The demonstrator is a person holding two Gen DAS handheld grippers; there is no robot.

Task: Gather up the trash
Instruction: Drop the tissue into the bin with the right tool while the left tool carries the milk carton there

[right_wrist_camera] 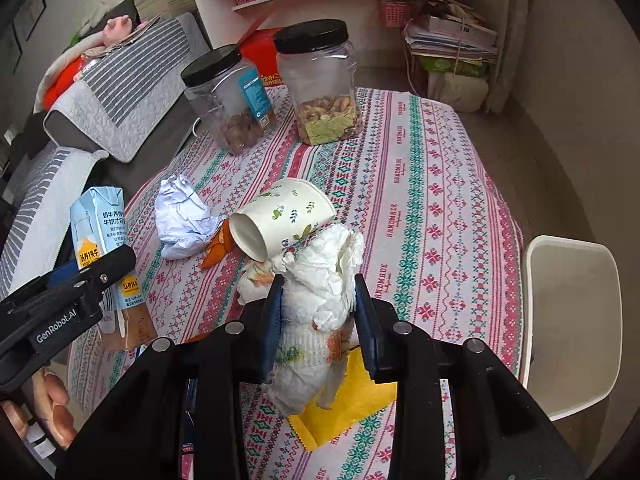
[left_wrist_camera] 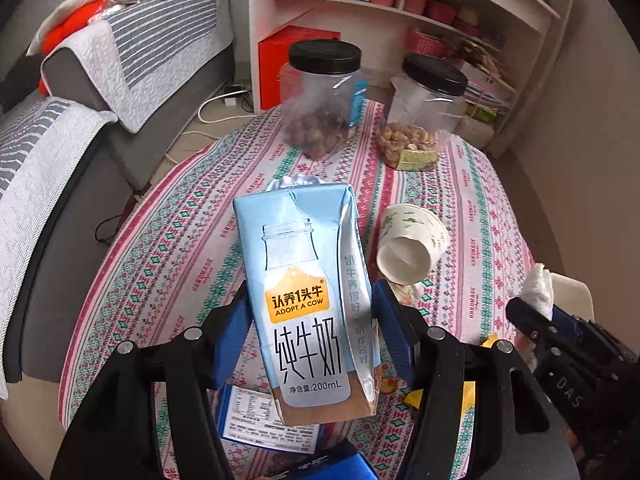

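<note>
Milk carton is clamped in the left gripper; the right gripper pinches a crumpled tissue above the table.

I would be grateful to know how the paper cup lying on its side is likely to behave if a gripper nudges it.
The paper cup lies on its side, so it would probably roll in a curve, being tapered. It looks empty and thin-walled, so likely light and easily crushed. The tissue wad seems to touch it and may drag it.

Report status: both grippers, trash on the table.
Left gripper shut on light-blue milk carton. Right gripper shut on crumpled white tissue wad. Tipped paper cup, crumpled white paper, yellow wrapper remain on tablecloth.
</note>
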